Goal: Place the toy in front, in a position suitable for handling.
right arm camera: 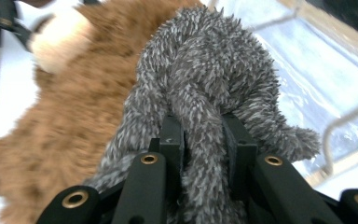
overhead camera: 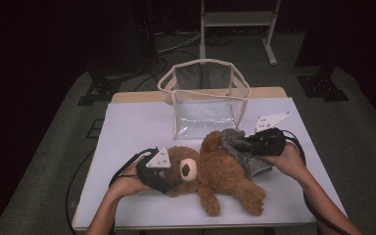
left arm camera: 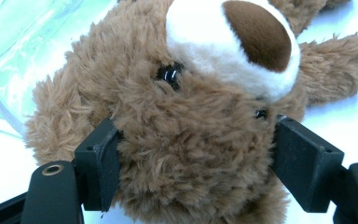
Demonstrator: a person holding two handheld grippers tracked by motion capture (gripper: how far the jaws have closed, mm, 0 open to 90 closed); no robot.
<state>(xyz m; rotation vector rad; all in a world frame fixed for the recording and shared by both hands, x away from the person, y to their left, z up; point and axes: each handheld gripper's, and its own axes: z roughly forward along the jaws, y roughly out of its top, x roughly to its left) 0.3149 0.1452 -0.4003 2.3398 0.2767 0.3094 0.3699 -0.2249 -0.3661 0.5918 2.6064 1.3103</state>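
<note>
Counter [overhead camera: 127,127] under a white cover, standing on grey floor; dark surroundings behind.

Clear bag [overhead camera: 204,98] with cream trim, upright and open-topped, at the far middle of the counter; its front face just beyond the toy.

Teddy bear [overhead camera: 215,174], brown plush, lying on its back across the near middle of the counter; head toward the person's left, legs toward the near right; pale muzzle with dark brown nose turned up; one arm reaches toward the bag.

Grey fuzzy cloth [overhead camera: 237,147], draped over the bear's upper body on the bag side; in the right gripper view it bunches up ahead of the black fingers [right arm camera: 235,140].

Left gripper [overhead camera: 169,178], low at the bear's head; fingers [left arm camera: 100,163] set wide, one either side of the head, pads pressed into the fur; head clamped between them.

Right gripper [overhead camera: 242,144], above the bear's chest; fingers nearly together, pinching a fold of the grey cloth.
</note>
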